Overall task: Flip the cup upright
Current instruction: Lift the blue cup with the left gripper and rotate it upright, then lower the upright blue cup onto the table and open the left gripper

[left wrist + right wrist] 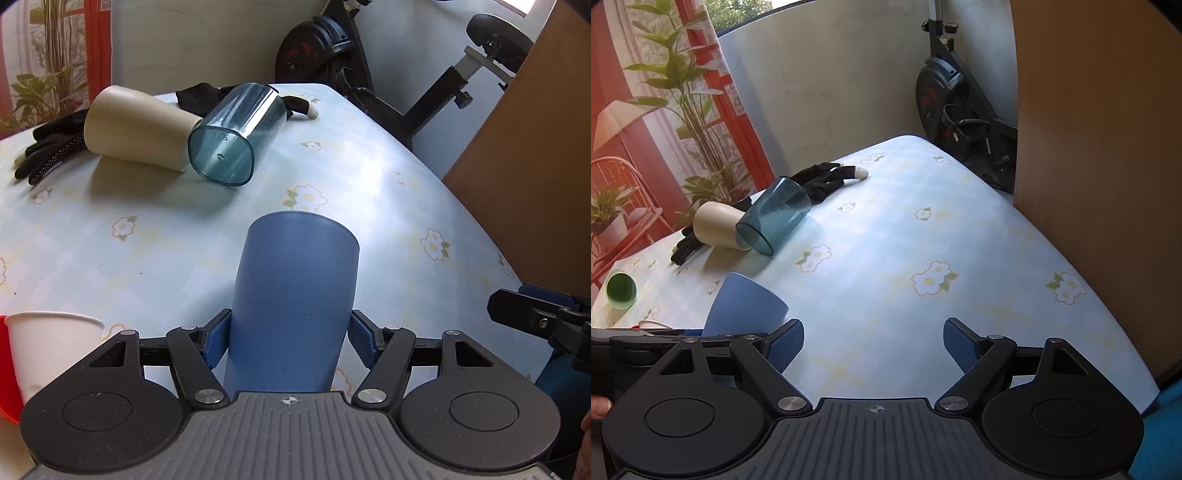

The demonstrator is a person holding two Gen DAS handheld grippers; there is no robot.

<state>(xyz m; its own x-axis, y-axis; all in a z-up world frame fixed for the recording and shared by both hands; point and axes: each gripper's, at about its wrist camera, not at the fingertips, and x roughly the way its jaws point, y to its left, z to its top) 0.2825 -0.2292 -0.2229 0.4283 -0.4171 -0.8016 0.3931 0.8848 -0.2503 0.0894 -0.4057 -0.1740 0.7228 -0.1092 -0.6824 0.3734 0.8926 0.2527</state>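
Left gripper (289, 341) fingers clamped on both sides of blue cup (295, 295), cup tilted, closed base pointing away from camera, above flowered desk (369, 177). Right gripper (873, 343) fingers spread wide, holding nothing, just beside blue cup. Farther back, beige cup (136, 129) and clear teal cup (232, 144) lie on sides, touching, black gloves (51, 147) behind

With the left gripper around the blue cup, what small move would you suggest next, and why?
Probably rotate the left gripper to turn the blue cup over: its pads grip the cup's sides and the closed base faces away. The right gripper is open and unneeded.
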